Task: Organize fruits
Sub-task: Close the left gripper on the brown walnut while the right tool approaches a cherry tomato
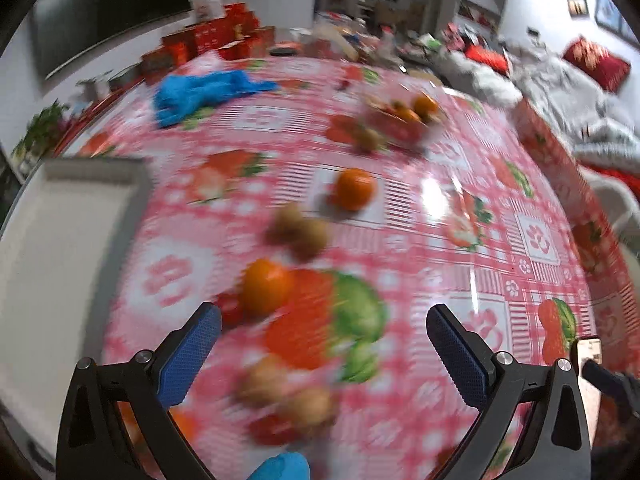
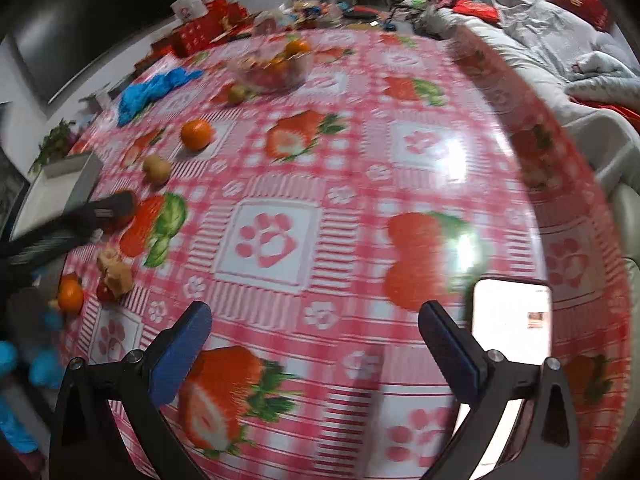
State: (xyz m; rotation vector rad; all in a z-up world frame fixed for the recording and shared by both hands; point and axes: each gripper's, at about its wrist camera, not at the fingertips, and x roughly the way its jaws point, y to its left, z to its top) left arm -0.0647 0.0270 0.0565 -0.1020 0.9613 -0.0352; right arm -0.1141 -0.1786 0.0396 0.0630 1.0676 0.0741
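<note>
Loose fruit lies scattered on a red strawberry-print tablecloth [image 2: 360, 184]. In the left wrist view an orange [image 1: 266, 286] sits just ahead of my open left gripper [image 1: 323, 330], a small red fruit [image 1: 230, 308] beside it. Two brown fruits [image 1: 298, 230] and a second orange [image 1: 355, 189] lie farther on. Two more brown fruits [image 1: 288, 394] lie between the fingers, blurred. A clear bowl [image 1: 400, 120] of oranges stands at the back. My right gripper [image 2: 315, 322] is open over bare cloth. The bowl [image 2: 276, 66] and an orange [image 2: 196, 134] show at its far left.
A white tray [image 1: 60, 240] lies at the table's left edge. A blue glove heap [image 1: 200, 94] rests at the back left. A lit phone [image 2: 512, 320] lies by the right gripper. Red boxes [image 1: 212, 40] and clutter stand behind the table, a sofa [image 2: 560, 40] to the right.
</note>
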